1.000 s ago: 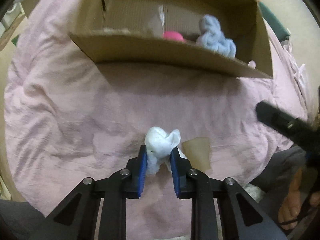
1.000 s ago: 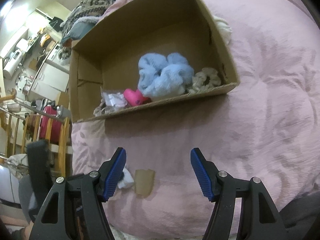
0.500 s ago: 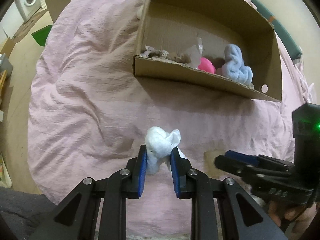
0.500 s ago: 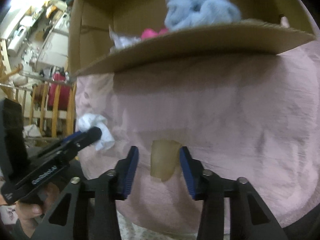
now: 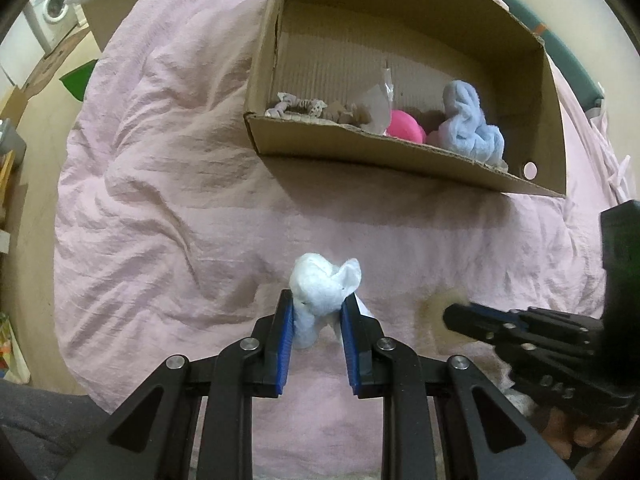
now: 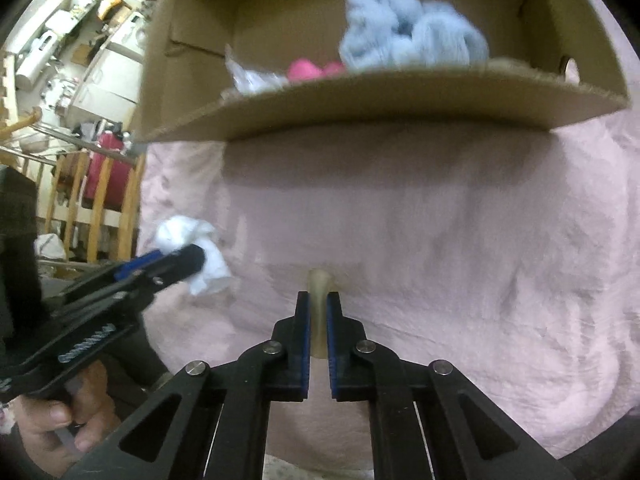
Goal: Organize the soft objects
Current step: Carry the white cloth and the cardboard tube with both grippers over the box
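Note:
My left gripper (image 5: 317, 300) is shut on a crumpled white cloth (image 5: 320, 280), held just above the pink bedspread (image 5: 160, 200). In the right wrist view the same white cloth (image 6: 208, 256) shows at the left. My right gripper (image 6: 319, 300) has pinched a small flat tan piece (image 6: 319, 284) that lies on the bedspread (image 6: 440, 240), folding it up between its pads. Beyond both stands a cardboard box (image 5: 360, 148) with a fluffy blue cloth (image 5: 468, 124), a pink ball (image 5: 404, 128) and other soft items inside.
The box's near wall (image 6: 380, 100) rises between the grippers and its contents. A washing machine (image 5: 52, 16) and a green object (image 5: 78, 80) sit off the bed's left. Wooden rails (image 6: 96, 188) and a person's hand (image 6: 52, 420) show at the left of the right wrist view.
My right gripper came down toward the bedspread and its jaws went from wide open to shut on the tan piece. The left gripper kept hold of the white cloth, and the box slid right in its view.

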Demonstrator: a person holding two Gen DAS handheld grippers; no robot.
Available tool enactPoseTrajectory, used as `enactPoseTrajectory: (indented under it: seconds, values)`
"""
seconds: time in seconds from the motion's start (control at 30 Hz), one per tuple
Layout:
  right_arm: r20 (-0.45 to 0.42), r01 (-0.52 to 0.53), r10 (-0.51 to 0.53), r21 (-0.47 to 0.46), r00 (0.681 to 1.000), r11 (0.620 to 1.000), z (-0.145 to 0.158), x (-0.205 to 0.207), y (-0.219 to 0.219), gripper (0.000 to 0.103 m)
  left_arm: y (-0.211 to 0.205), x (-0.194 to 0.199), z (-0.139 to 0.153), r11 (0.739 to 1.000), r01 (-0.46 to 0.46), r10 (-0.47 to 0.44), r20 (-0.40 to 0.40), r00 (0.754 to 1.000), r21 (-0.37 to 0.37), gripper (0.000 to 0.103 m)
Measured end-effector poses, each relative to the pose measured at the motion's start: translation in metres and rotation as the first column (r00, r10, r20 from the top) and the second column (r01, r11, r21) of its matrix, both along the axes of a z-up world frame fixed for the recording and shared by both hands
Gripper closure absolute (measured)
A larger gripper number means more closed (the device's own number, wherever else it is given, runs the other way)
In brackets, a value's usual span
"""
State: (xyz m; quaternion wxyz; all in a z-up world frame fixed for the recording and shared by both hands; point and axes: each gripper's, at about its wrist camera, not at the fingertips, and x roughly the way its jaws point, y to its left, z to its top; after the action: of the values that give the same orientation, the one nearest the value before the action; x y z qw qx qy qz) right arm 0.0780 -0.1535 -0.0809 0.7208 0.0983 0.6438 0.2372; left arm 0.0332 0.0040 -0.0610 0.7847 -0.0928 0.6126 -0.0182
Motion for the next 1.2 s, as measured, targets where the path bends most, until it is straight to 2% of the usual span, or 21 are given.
enactPoseTrajectory:
  seconds: [0.13, 0.23, 0.43, 0.73, 0.83, 0.93, 1.2]
  values:
    - [0.076, 0.03, -0.037, 0.088, 0.996, 0.996, 0.023, -0.001, -0.009, 0.095, -0.002, -0.002, 0.009, 1.0, 0.0, 0.0, 0.04, 0.999, 0.008, 0.083]
    - [0.146, 0.041, -0.058, 0.116, 0.988, 0.992, 0.041, -0.002, -0.015, 0.095, -0.005, -0.003, 0.016, 1.0, 0.001, -0.003, 0.077, 0.997, 0.018, 0.083]
    - [0.171, 0.062, -0.084, 0.133, 0.982, 0.989, 0.047, -0.001, -0.024, 0.095, -0.002, -0.006, 0.033, 0.999, -0.018, 0.011, 0.146, 0.989, 0.045, 0.083]
    - [0.265, 0.083, -0.125, 0.164, 0.956, 0.983, 0.071, -0.002, -0.029, 0.095, 0.005, -0.007, 0.051, 0.997, -0.046, 0.029, 0.233, 0.972, 0.066, 0.083]
    - [0.288, 0.109, -0.15, 0.153, 0.946, 0.982, 0.086, -0.002, -0.037, 0.095, 0.01, -0.008, 0.07, 0.996, -0.059, 0.039, 0.288, 0.957, 0.063, 0.083]
    - [0.337, 0.121, -0.173, 0.17, 0.925, 0.978, 0.108, -0.002, -0.047, 0.095, 0.008, -0.002, 0.093, 0.996, -0.038, 0.007, 0.344, 0.939, 0.084, 0.083]
    - [0.44, 0.144, -0.2, 0.158, 0.875, 0.977, 0.141, 0.027, -0.065, 0.095, 0.002, 0.033, 0.13, 0.993, 0.004, -0.055, 0.425, 0.904, 0.119, 0.082]
